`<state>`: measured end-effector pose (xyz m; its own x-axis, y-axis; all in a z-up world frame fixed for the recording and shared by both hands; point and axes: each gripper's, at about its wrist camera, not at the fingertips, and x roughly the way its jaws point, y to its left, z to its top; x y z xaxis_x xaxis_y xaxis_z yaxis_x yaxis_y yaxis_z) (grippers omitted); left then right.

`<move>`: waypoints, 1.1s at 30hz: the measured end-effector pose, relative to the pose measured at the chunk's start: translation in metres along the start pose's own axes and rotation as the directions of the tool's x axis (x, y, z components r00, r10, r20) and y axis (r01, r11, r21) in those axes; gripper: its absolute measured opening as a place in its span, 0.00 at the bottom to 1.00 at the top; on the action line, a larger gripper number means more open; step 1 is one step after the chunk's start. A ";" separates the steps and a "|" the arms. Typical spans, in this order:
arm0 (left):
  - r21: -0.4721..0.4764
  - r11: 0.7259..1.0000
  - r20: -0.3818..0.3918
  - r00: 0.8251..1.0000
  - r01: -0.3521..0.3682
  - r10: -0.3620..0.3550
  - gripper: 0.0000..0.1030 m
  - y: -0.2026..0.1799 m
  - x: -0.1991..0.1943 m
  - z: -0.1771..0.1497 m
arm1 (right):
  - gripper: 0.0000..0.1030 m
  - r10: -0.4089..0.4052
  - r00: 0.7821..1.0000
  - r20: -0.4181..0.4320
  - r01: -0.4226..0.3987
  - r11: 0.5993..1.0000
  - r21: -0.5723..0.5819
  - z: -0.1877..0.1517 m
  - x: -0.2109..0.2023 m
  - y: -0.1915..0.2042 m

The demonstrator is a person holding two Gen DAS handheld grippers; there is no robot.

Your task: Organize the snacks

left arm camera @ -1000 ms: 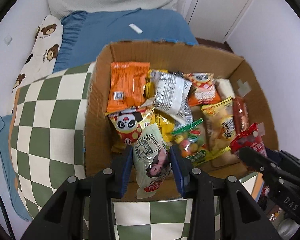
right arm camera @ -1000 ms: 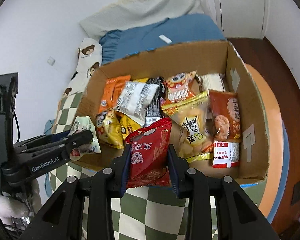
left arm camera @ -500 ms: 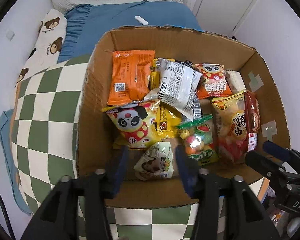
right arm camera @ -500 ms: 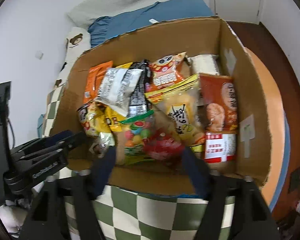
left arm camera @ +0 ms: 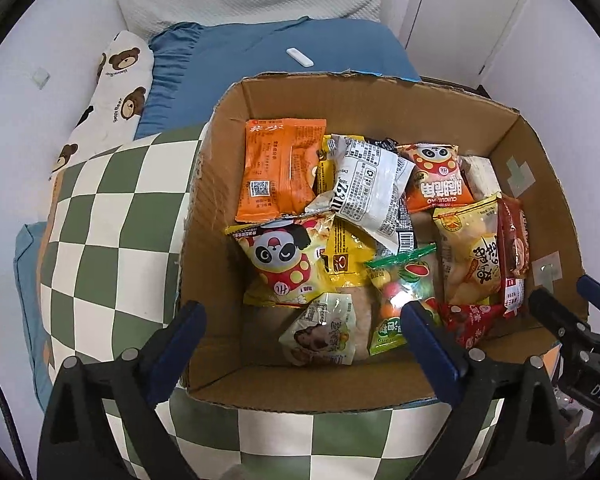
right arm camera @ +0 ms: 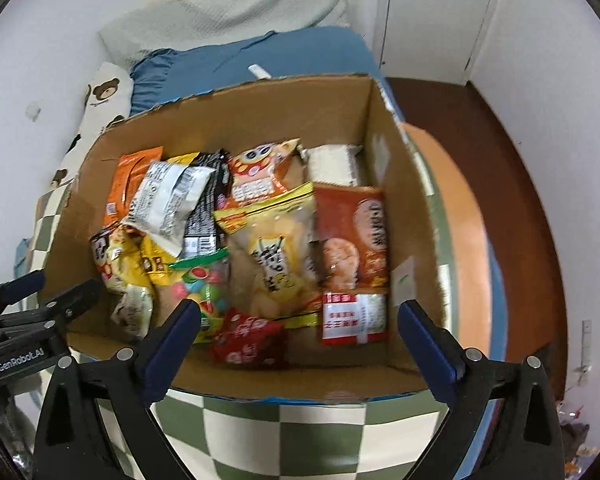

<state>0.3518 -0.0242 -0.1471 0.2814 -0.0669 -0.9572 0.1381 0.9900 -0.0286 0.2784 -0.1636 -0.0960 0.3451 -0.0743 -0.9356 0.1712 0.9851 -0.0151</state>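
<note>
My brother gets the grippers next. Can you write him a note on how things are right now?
Left gripper: open, holding nothing, over the near edge of the box.
Right gripper: open, holding nothing, also at the near edge.
The pale packet lies in the box at the near wall; the red packet lies beside it to the right. The other snacks are piled in the box too.
Done: every snack in view is in the box, which sits on the checked cushion.
Left: no loose snacks show in either view, so look around for more before stopping.
</note>
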 end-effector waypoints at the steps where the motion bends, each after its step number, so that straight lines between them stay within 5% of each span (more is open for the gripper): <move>1: -0.002 1.000 0.001 1.000 0.001 -0.001 0.97 0.000 -0.001 -0.001 | 0.98 -0.006 1.000 0.006 0.006 1.000 0.000 0.000 -0.002 -0.001; 17: -0.032 0.999 0.146 0.989 -0.015 0.020 0.97 -0.004 -0.065 -0.028 | 0.98 -0.006 0.993 0.116 0.008 1.000 -0.014 -0.020 -0.058 -0.002; 33: -0.033 0.999 0.366 0.930 -0.036 0.045 0.97 -0.008 -0.179 -0.111 | 0.99 0.025 0.946 0.324 -0.004 0.998 -0.064 -0.097 -0.184 -0.001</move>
<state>0.1945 -0.0060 -0.0074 0.6152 -0.0626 -0.7859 0.0962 0.9954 -0.0040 0.1255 -0.1361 0.0415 0.6297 -0.0960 -0.7709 0.1101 0.9933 -0.0338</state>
